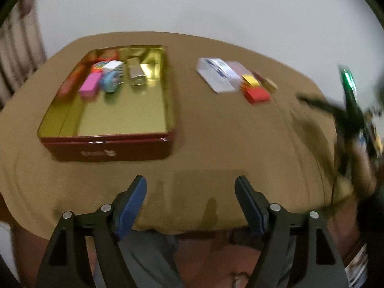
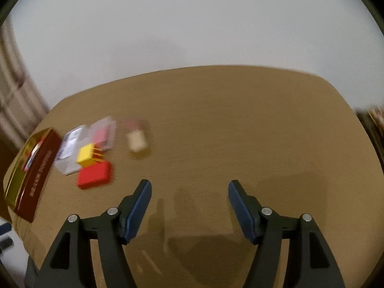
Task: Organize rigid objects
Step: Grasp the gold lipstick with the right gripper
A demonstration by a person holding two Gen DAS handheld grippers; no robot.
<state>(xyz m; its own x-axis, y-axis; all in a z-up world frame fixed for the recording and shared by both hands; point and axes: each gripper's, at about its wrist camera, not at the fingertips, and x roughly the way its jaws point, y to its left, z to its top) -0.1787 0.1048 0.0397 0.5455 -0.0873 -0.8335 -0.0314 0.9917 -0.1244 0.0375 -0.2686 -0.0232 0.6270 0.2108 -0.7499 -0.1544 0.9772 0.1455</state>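
I can't read a single word from here. The red tin [image 1: 108, 147] carries a short pale mark on its near wall in my left wrist view, a few light characters with a small emblem beside them, but blur smears them past reading. In my right wrist view the same tin's long side [image 2: 39, 168] shows a line of pale print running along it, too blurred and too small for me to make out. The clear plastic case [image 1: 217, 75] on the tabletop [image 1: 216, 132] has a white label with blue patches on it; whatever is printed there is illegible to me.
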